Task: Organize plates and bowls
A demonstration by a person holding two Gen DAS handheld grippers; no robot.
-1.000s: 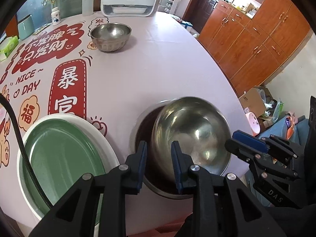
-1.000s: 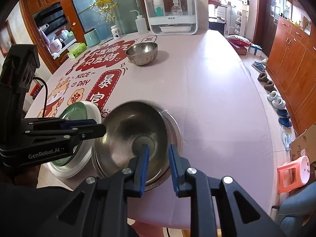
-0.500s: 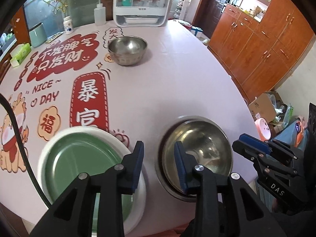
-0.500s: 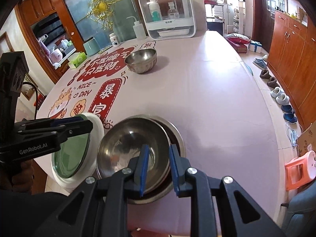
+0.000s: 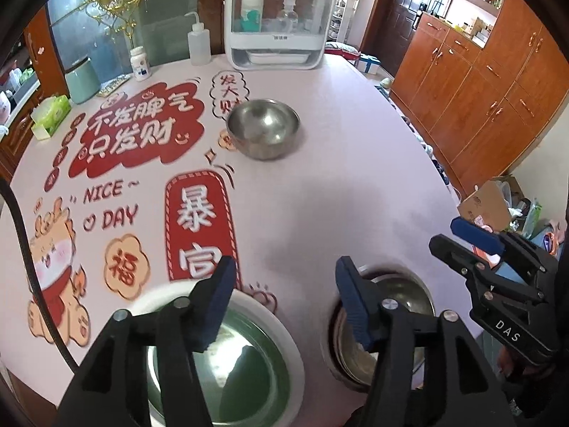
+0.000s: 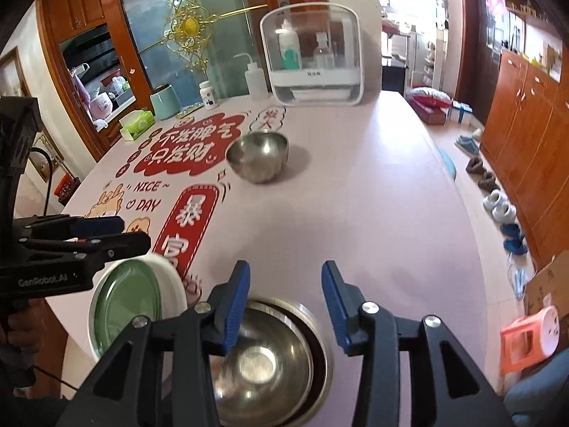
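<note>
Holding my right hand-held gripper (image 6: 284,299) released above the nested steel bowls (image 6: 270,359) at the tabletop (image 6: 355,195) near edge; left hand-held gripper (image 5: 284,295) released too, marked "GenRobot.AI". Tablecloth reads "NICE DAY".

My left claw (image 5: 284,299) has its two blue-padded fingers (image 5: 222,295) spread wide apart, gripping nothing, and it points forward and slightly down over the near edge of the surface (image 5: 320,192). My right claw (image 6: 284,302) is spread just as wide and also grips nothing, angled down the same way. From the right camera I see the left claw side-on at the left, its black body level and a hand (image 6: 17,323) wrapped round the handle below it. From the left camera the right claw sits at the far right, fingers parted.
</note>
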